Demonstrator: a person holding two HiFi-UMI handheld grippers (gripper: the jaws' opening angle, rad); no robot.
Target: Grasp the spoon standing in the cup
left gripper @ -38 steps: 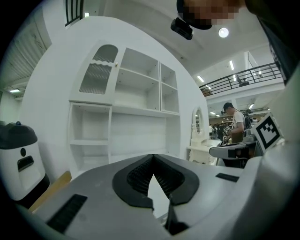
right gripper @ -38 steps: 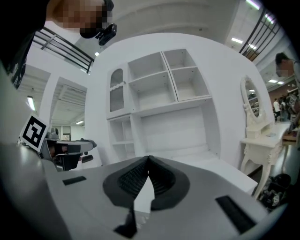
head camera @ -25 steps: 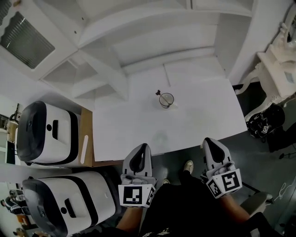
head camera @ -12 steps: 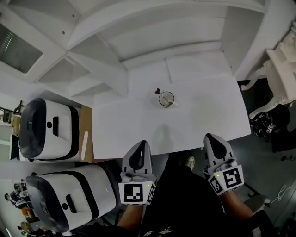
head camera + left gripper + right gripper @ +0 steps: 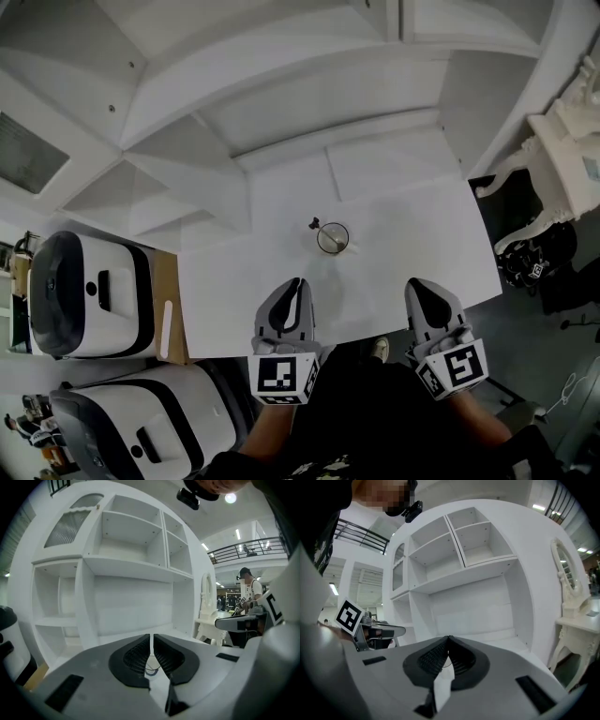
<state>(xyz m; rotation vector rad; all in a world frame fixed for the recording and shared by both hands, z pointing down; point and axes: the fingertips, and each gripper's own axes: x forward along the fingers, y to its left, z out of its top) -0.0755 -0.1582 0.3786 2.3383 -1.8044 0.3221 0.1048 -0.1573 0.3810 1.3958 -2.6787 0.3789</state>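
A clear glass cup point(image 5: 333, 238) stands near the middle of the white table point(image 5: 422, 234). A spoon point(image 5: 316, 224) stands in it, its dark handle end leaning out to the upper left. My left gripper point(image 5: 294, 285) is over the table's near edge, just short of the cup and slightly to its left, jaws shut and empty. In the left gripper view the cup's rim point(image 5: 151, 670) shows through the narrow slit between the shut jaws of my left gripper point(image 5: 151, 640). My right gripper point(image 5: 418, 286) is at the near edge further right, also shut and empty, and the right gripper view shows its jaws point(image 5: 448, 641) meeting at the tip.
A white shelf unit point(image 5: 281, 103) rises behind the table. Two white-and-black appliances point(image 5: 80, 292) point(image 5: 131, 422) stand at the left beside a wooden board point(image 5: 169, 309). A white dressing table point(image 5: 562, 141) and a dark object on the floor point(image 5: 525, 258) are at the right.
Both grippers have moved forward from in front of the table to over its near edge, toward the cup. Both stay shut.
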